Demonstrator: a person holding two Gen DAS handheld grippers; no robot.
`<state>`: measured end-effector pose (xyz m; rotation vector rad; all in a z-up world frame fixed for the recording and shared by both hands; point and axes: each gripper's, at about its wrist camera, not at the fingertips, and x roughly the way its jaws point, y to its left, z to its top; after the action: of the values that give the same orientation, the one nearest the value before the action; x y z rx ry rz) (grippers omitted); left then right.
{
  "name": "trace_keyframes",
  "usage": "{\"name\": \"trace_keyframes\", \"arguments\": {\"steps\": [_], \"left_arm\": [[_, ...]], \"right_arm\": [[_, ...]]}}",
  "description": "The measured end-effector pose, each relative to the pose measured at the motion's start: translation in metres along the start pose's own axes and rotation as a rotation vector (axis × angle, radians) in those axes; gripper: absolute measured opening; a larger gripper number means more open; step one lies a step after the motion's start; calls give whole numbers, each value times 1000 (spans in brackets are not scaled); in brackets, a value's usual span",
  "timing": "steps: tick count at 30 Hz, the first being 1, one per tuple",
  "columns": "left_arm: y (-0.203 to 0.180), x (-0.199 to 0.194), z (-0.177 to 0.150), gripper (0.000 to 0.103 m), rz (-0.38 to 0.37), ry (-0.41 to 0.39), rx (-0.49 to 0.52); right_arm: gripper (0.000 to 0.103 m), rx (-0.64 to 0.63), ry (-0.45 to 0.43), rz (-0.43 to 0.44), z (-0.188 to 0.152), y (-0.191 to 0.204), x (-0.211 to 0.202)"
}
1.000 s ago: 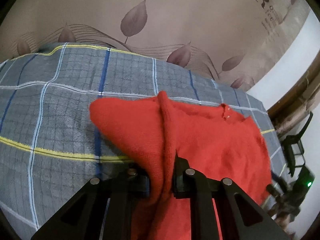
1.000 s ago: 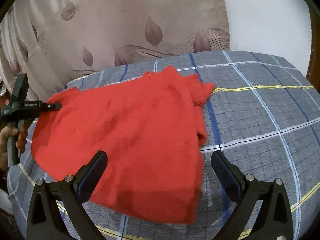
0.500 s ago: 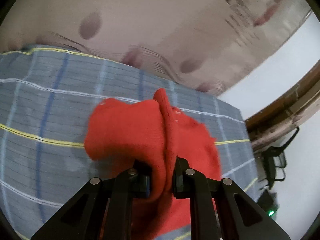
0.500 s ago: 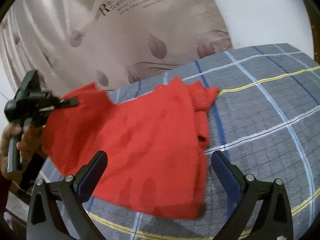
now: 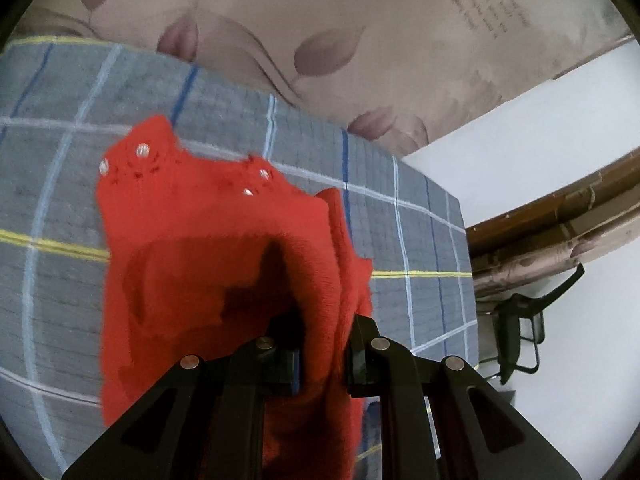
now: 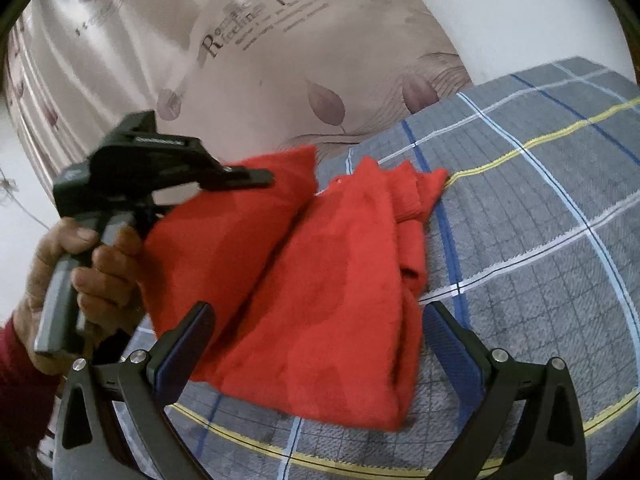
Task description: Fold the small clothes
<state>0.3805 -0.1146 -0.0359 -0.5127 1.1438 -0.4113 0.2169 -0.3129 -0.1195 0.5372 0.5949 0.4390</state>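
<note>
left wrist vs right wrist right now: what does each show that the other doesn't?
Left wrist only: the left claw shut on a fold of the red sweater, pearl buttons near its neckline, and a black chair.

Right wrist only: the open right claw, and the hand on the left claw's grip.

Both: the sweater on the grey checked bedspread, and the leaf-print curtain.

Plaid bedspread (image 6: 540, 240), leaf-print curtain (image 5: 320, 12), white wall (image 5: 520, 152)

Sweater (image 6: 328, 288) lies on the bedspread (image 6: 540, 264), curtain (image 6: 280, 60) behind.
</note>
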Motion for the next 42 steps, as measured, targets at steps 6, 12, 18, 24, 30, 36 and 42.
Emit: {"name": "trace_keyframes", "arguments": {"steps": [6,12,18,24,30,36,42], "left_arm": [[-14,25,-4,16,-36,41,-15],[-23,27,-6,36,-201,124,-37],[-35,-25,-18,53,-403,-3,103],[10,-70,-74,61,-223,-222,365],[51,-54,-119,61,-130,-287,487],[46,-18,-141,61,-152,-197,590],[43,-17,-146,61,-243,-153,605]], "right_arm": [[103,63,-11,30,3,-12,-5],[103,39,-9,19,2,-9,-3],[103,77,-25,46,0,-17,-7],[92,107,0,139,7,-25,-10],[86,-26,58,55,46,-1,4],[17,5,206,-16,75,-10,57],[6,-80,105,54,95,5,44]]}}
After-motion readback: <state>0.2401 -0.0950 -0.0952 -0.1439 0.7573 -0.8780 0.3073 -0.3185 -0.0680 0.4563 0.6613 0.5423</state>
